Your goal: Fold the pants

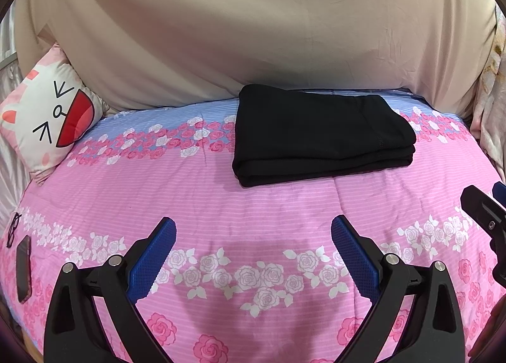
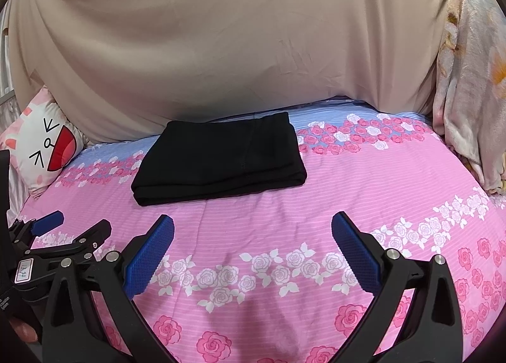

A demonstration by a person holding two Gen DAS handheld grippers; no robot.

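I see black pants point(image 1: 321, 133), folded into a flat stacked rectangle, layered edges facing me. They lie flat on the pink floral bed point(image 1: 268, 205), toward its far side, just short of the beige sheet point(image 1: 253, 15). Nothing touches them.

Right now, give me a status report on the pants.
Left gripper and right gripper open, empty. Black pants folded on the bedspread. Nothing in the way.
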